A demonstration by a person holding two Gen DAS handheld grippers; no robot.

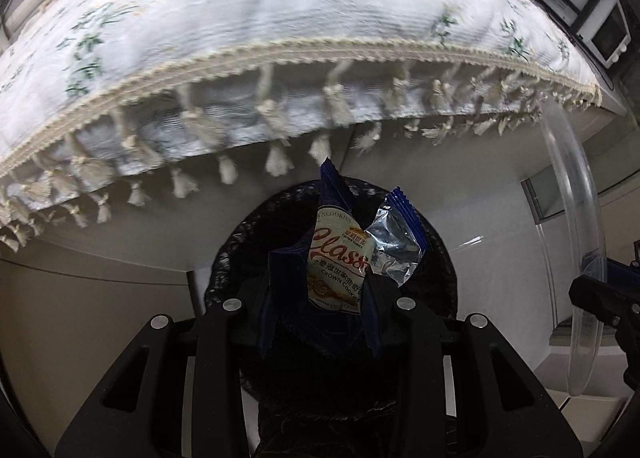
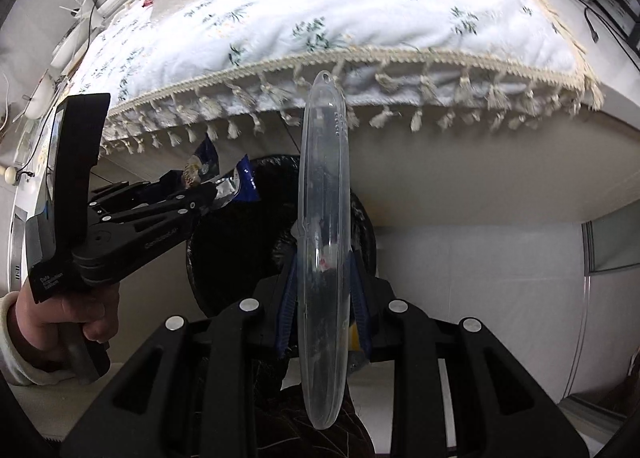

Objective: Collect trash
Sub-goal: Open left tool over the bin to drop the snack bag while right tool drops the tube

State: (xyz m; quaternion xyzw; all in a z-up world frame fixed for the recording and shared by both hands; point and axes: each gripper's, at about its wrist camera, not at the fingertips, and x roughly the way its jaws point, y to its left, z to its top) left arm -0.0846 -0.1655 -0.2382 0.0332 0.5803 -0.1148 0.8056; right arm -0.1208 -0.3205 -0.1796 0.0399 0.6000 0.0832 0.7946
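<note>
Trash held over black-lined bin (image 1: 240,242), below fringed tablecloth (image 1: 280,17).
Cookie wrapper (image 1: 340,258) pinched in left claw (image 1: 320,298); clear plastic case (image 2: 324,217) clamped edge-on in right claw (image 2: 324,298), both partly spread.

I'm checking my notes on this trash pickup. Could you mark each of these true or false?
1. The left gripper holds a cookie wrapper. True.
2. The right gripper is empty. False: it is closed on a clear plastic case.
3. A bin lined with a black bag sits below both grippers. True.
4. The tablecloth is plain red. False: it is white with green sprigs and a tasselled fringe.
5. The wrapper already lies inside the bin. False: it is held above the bin.
</note>
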